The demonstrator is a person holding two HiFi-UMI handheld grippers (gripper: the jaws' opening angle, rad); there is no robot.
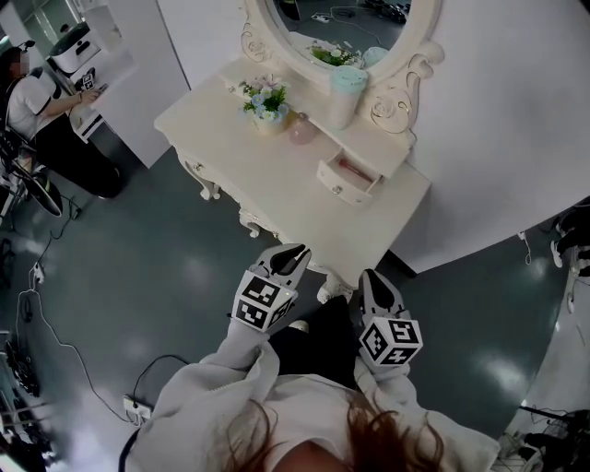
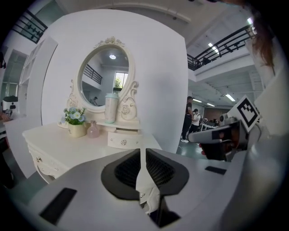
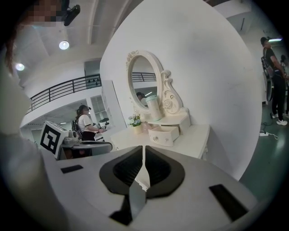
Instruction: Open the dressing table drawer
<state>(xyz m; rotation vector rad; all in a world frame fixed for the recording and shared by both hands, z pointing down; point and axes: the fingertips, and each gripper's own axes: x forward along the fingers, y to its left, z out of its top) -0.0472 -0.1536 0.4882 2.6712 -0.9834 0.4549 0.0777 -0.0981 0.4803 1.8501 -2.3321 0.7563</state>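
Where the drawer sits: small cream wooden drawer with a round knob [image 1: 348, 180], centre-right of the head view, under the raised shelf of the white carved dressing table [image 1: 277, 198]. It stands pulled out, its pinkish inside showing.
Tabletop: oval carved-frame mirror [image 1: 341, 23] at the top edge; small pot of pale flowers [image 1: 265, 101], pink glass bottle [image 1: 302, 129] and mint-green lidded cup [image 1: 348, 92] grouped near the mirror's base, all clear of the drawer's path.
Left gripper [image 1: 293, 251]: lower centre, held close to the person's chest. Fingers [image 2: 128, 169] nearly together, only a sliver between them, nothing held.
Right gripper [image 1: 369, 277]: just beside the left, same height. Fingers [image 3: 160, 169] nearly together, empty.
Why held so: my guess is that the pull is finished; both tools hang off the table, aimed loosely at it, and neither is set for a grasp.
Drawer to fingers: well apart, up-frame from both tips, slightly nearer the right gripper's line; no contact with the knob.
Bystander: seated person in dark trousers [image 1: 37, 120], upper left, uninvolved.
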